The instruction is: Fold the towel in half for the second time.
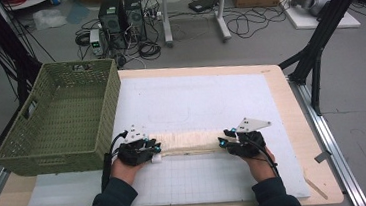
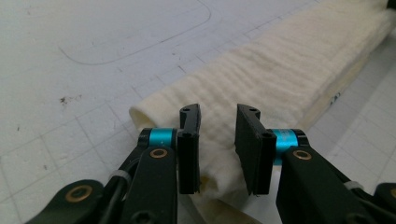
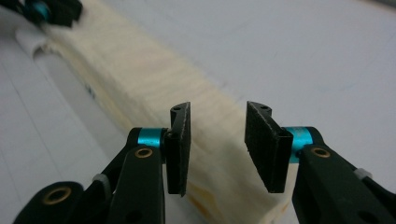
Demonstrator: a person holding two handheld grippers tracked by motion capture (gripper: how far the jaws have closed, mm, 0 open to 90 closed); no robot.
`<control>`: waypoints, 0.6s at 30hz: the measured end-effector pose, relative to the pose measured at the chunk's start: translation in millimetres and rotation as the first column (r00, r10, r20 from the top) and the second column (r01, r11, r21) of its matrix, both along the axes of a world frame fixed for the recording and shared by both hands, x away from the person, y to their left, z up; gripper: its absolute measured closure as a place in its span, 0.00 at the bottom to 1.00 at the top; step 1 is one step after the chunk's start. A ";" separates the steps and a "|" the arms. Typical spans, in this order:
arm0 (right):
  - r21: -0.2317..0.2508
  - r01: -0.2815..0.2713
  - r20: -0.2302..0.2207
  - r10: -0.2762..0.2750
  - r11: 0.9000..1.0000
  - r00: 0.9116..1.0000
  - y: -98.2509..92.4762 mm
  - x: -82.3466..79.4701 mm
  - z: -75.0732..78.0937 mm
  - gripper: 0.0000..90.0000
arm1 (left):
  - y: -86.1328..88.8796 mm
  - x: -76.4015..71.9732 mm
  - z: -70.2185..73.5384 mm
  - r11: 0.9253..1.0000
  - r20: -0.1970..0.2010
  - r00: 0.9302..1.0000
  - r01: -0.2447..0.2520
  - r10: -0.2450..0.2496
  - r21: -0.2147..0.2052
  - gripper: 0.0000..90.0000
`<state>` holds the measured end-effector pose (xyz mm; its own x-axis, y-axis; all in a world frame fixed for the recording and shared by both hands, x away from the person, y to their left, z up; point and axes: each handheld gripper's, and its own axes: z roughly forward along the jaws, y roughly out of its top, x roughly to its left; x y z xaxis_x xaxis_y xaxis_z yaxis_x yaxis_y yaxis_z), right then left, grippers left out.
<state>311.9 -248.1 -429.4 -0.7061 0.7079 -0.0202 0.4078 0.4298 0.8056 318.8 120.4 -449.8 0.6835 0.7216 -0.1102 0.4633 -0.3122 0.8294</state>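
Green woven basket (image 1: 62, 118) at table's left, white gridded mat (image 1: 196, 102), computer towers (image 1: 122, 15) on floor

A wooden table (image 1: 300, 123) carries a white gridded mat (image 1: 196, 102), with 1 green wicker basket (image 1: 59, 119) at its left edge and 1 folded cream towel (image 1: 189, 142) near the front edge.

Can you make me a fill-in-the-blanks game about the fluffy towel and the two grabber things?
1. The folded cream towel lies on a white ____ marked with grid lines.
2. The left gripper is at one end of the towel and the right gripper is at the ____ end.
3. The woven basket at the table's left is ____ in colour.

Missing words: mat; other; green
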 end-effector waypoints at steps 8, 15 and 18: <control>-0.058 0.017 -0.047 -0.020 0.998 0.999 -9.2 1.7 -14.2 0.68 | -1.2 -0.8 -0.4 1.000 -0.006 1.000 0.005 -0.005 0.028 0.83; -0.086 0.052 -0.033 -0.055 0.995 0.998 -16.5 2.6 -14.7 0.70 | -1.6 -3.3 -0.4 0.999 -0.006 1.000 0.009 -0.009 0.053 0.88; -0.115 0.054 -0.014 -0.056 0.992 0.998 -15.3 0.9 -14.5 0.70 | -1.3 -4.8 -0.6 0.998 -0.004 1.000 0.008 -0.008 0.056 0.89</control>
